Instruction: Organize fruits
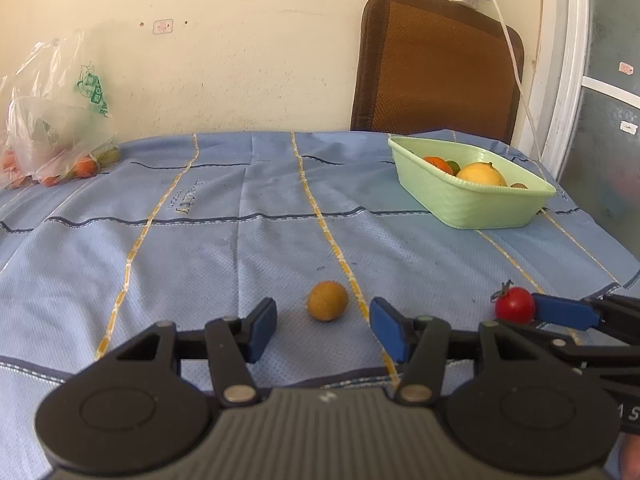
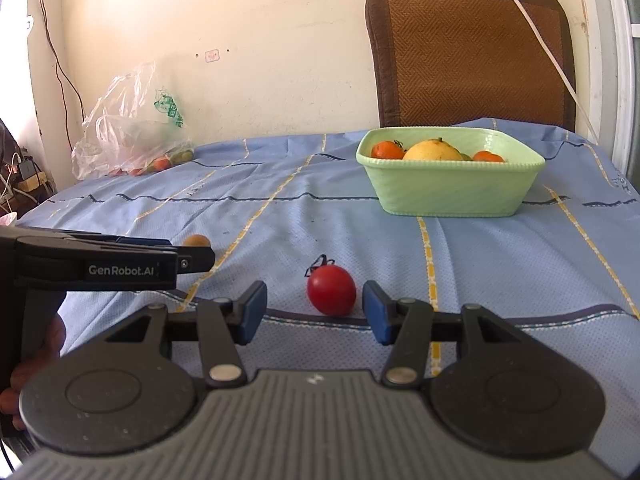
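Observation:
A small brown round fruit (image 1: 327, 301) lies on the blue tablecloth just ahead of my open left gripper (image 1: 323, 330), between its blue pads, untouched. It also shows in the right wrist view (image 2: 196, 241), partly hidden behind the left gripper. A red cherry tomato (image 2: 331, 290) with a dark stem lies between the pads of my open right gripper (image 2: 314, 311); it also shows in the left wrist view (image 1: 515, 305). A pale green basket (image 2: 450, 188) at the back right holds a yellow fruit (image 2: 432, 151) and oranges (image 2: 387, 149).
A clear plastic bag (image 2: 132, 136) with more small fruits lies at the back left by the wall. A brown chair back (image 2: 472, 52) stands behind the basket. A white cable (image 2: 536, 36) hangs down the wall. The tablecloth (image 1: 240, 240) is wrinkled.

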Motion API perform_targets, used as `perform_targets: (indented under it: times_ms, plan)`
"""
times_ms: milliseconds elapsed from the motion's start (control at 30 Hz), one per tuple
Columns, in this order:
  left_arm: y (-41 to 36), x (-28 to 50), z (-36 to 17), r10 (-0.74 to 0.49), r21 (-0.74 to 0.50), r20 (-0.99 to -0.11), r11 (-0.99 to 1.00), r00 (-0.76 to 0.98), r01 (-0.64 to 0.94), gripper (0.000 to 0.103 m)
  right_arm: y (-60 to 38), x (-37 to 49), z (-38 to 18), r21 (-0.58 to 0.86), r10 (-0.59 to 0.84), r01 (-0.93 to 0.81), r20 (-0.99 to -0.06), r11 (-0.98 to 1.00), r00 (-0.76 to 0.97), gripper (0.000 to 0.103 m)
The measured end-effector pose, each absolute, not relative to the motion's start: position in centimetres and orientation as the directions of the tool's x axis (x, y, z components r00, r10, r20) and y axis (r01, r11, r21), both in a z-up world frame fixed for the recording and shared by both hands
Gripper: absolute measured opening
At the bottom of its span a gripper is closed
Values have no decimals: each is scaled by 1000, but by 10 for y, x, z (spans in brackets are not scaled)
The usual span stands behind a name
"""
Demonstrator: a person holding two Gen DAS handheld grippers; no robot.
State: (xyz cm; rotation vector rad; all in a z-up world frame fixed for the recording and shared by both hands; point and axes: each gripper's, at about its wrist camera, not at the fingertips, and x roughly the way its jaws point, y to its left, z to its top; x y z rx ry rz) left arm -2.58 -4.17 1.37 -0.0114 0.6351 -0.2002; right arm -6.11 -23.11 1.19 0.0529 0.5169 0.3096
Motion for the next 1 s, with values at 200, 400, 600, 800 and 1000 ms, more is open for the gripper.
perform_targets:
  times_ms: [200, 400, 600, 800, 1000]
  plan:
    - [-44, -24, 14, -183, -56, -593, 981, 784, 186, 53, -231, -60, 12, 130, 305, -278, -484, 952, 820, 55]
    - [-46, -19, 14, -198, -62, -598, 978, 776, 201, 44, -231, -58, 11, 126, 299, -273, -491, 954, 818, 55]
    - [-50, -20, 14, -217, -53, -596, 971, 773, 232, 25, -231, -55, 10, 120, 289, -266, -501, 957, 816, 55]
    - [-63, -30, 15, -291, -83, -588, 950, 755, 302, 25, -231, -56, 9, 98, 247, -230, -502, 968, 829, 28]
    - [-87, -16, 37, -408, -144, -564, 905, 718, 401, 25, -252, -59, 23, 86, 244, -230, -443, 969, 862, 28]
